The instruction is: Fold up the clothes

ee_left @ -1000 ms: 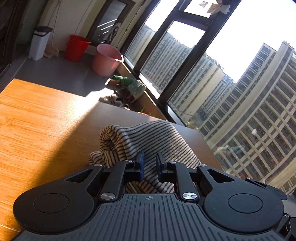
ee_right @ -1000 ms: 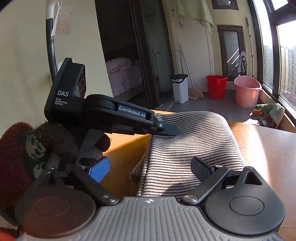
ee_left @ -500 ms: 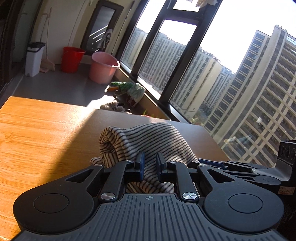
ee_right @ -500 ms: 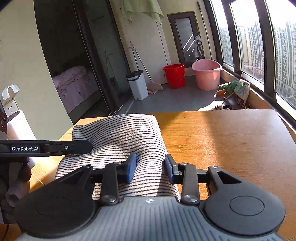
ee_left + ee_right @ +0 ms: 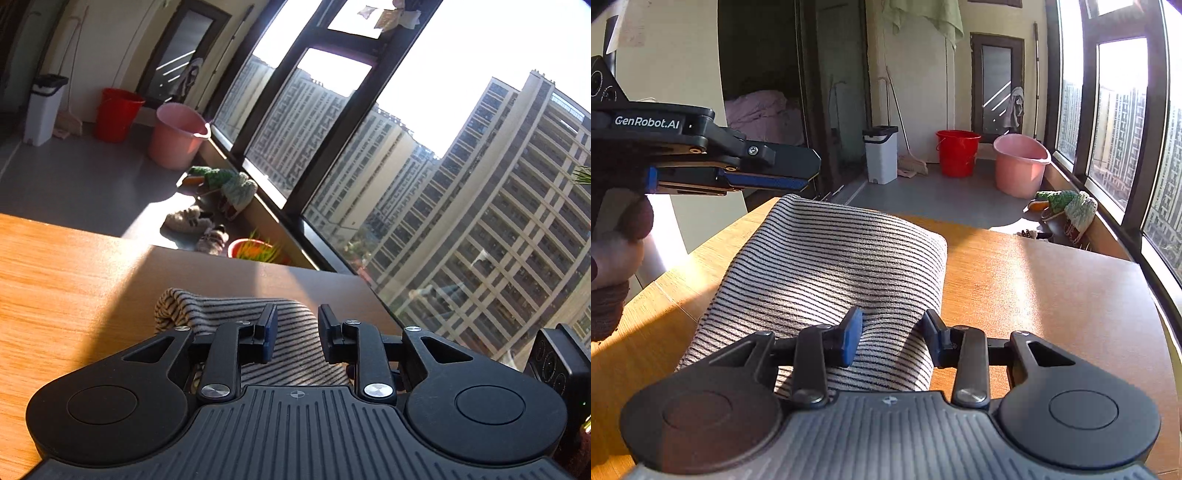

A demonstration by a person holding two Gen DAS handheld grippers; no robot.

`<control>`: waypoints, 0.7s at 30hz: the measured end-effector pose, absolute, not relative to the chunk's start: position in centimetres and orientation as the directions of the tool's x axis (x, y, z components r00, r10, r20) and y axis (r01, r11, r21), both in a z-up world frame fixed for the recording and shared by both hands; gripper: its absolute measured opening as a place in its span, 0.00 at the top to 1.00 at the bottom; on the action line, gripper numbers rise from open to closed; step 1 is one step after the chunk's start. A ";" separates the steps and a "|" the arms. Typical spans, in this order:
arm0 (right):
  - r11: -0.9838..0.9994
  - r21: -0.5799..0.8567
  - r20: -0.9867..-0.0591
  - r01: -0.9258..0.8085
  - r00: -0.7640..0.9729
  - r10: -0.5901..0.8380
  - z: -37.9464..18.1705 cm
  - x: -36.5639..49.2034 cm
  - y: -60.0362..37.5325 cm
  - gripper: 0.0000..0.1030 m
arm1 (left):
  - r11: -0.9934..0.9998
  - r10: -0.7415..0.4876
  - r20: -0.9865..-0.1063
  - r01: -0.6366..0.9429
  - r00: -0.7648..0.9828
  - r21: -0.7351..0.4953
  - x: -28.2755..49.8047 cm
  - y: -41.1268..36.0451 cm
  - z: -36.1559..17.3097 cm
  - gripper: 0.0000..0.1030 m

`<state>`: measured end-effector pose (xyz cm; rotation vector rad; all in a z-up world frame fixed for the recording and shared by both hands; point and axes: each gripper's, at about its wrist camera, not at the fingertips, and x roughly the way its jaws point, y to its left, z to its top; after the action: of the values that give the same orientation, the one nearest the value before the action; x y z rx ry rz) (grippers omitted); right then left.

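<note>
Right, the cloth point(image 5: 842, 266) is lying on the table point(image 5: 1052, 295), a striped bundle already doubled over, with its rounded fold at the far end. The near end is where the action is. The right gripper point(image 5: 891, 332) has just been closing, and its pads now pinch a raised ridge of the fabric; you can see it pucker just ahead of them. A second ago those jaws stood wide over the cloth, so that is a fresh grab. The left gripper point(image 5: 294, 328) goes the other way: it had a pinch of cloth half a second ago, its jaws have just been opening, and it now hovers above the bundle's left side, parted and empty. So that looks like a handover, the right taking charge, probably to drag or turn the bundle for the next fold.

Beyond the table, on the floor: a white bin point(image 5: 881, 153) with its lid shut, a red bucket point(image 5: 957, 153) and a pink tub point(image 5: 1021, 166). What is in them cannot be seen from here. A small red pot point(image 5: 255, 251) holds a grassy plant.
</note>
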<state>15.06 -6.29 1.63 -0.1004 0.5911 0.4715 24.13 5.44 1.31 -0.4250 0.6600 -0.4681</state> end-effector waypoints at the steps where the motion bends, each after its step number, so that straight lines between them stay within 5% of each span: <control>1: 0.888 0.036 -0.540 -0.459 0.738 0.403 2.3 15.1 -6.3 0.64 | 0.814 -0.530 -0.503 0.242 0.683 -0.528 24.9 5.6 0.2 0.82; 3: 0.896 0.040 -0.499 -0.443 0.768 0.402 3.6 15.7 -6.4 0.64 | 0.784 -0.542 -0.486 0.203 0.686 -0.587 25.6 7.1 -1.8 0.95; 6: 0.900 0.137 -0.504 -0.413 0.753 0.423 4.0 19.0 -6.3 0.65 | 0.740 -0.563 -0.461 0.170 0.686 -0.651 25.8 8.3 -2.6 0.96; 9: 0.914 0.211 -0.611 -0.348 0.683 0.401 0.9 23.0 -5.5 0.60 | 0.806 -0.505 -0.499 0.177 0.704 -0.565 25.7 7.7 -2.2 0.96; 13: 0.892 0.342 -0.603 -0.296 0.658 0.450 0.3 24.1 -7.2 0.54 | 0.821 -0.491 -0.507 0.183 0.708 -0.541 24.9 8.1 -0.8 0.96; 14: 0.890 0.336 -0.586 -0.307 0.672 0.453 0.8 23.1 -7.7 0.53 | 0.814 -0.494 -0.499 0.178 0.712 -0.553 24.3 8.5 -0.1 0.93; 17: 0.872 0.337 -0.526 -0.355 0.697 0.487 2.0 19.0 -9.9 0.46 | 0.795 -0.506 -0.467 0.184 0.725 -0.577 21.7 9.9 1.6 0.43; 18: 0.862 0.348 -0.511 -0.368 0.697 0.503 2.1 17.7 -10.8 0.41 | 0.796 -0.507 -0.475 0.180 0.720 -0.577 21.1 9.9 1.6 0.33; 21: 0.854 0.352 -0.513 -0.383 0.684 0.519 1.2 15.4 -12.1 0.36 | 0.800 -0.522 -0.538 0.162 0.662 -0.578 19.8 9.0 0.9 0.27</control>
<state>15.45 -12.14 1.23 0.2240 0.6413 0.5102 19.83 9.00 0.89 -0.5190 0.7550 -0.4073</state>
